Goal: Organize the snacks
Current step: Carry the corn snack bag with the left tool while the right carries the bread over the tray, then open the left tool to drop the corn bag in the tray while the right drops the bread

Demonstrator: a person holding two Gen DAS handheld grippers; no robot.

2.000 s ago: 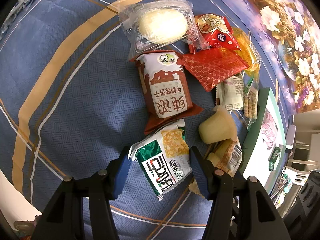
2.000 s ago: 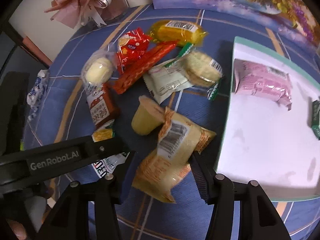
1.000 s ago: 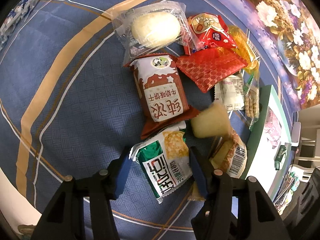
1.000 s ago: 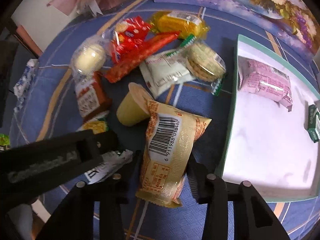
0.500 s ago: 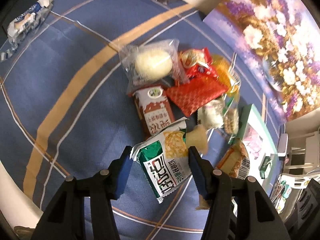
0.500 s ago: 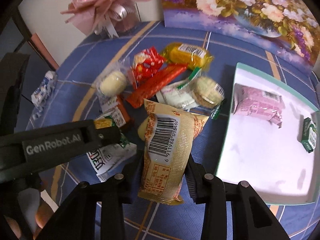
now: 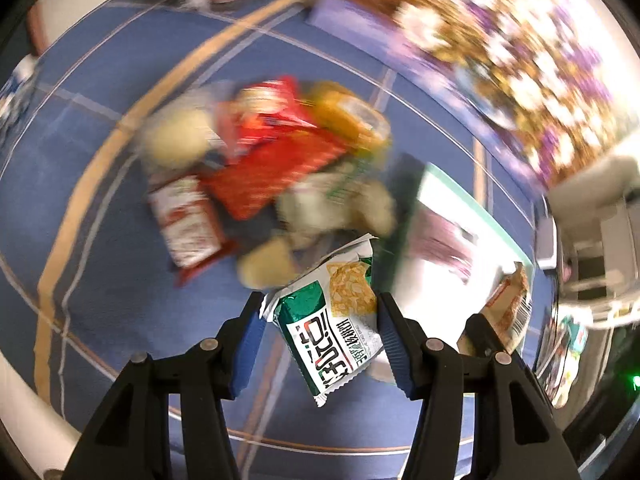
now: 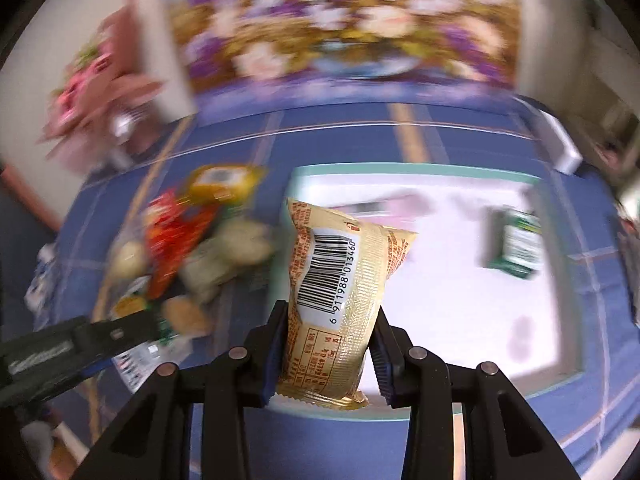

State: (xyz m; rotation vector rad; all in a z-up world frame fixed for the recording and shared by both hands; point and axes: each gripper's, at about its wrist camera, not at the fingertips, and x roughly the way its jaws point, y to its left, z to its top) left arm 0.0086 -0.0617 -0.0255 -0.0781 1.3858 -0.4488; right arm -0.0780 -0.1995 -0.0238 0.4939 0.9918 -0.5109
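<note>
My left gripper is shut on a green-and-white snack packet and holds it in the air above the blue tablecloth, next to the tray's near-left edge. My right gripper is shut on a gold packet with a barcode, held upright over the left part of the white tray with a teal rim. The tray holds a blurred pink packet and a small green packet. The left wrist view shows the tray rim and the gold packet at the right.
A blurred pile of snacks lies left of the tray: a red packet, a yellow one, a brown-and-white one and a pale cup. A floral painting and a pink bouquet stand behind.
Both grippers have risen off the cloth with their packets and swung right towards the tray. The gold packet now hangs over the tray, and the snack pile has slid left in both views.
</note>
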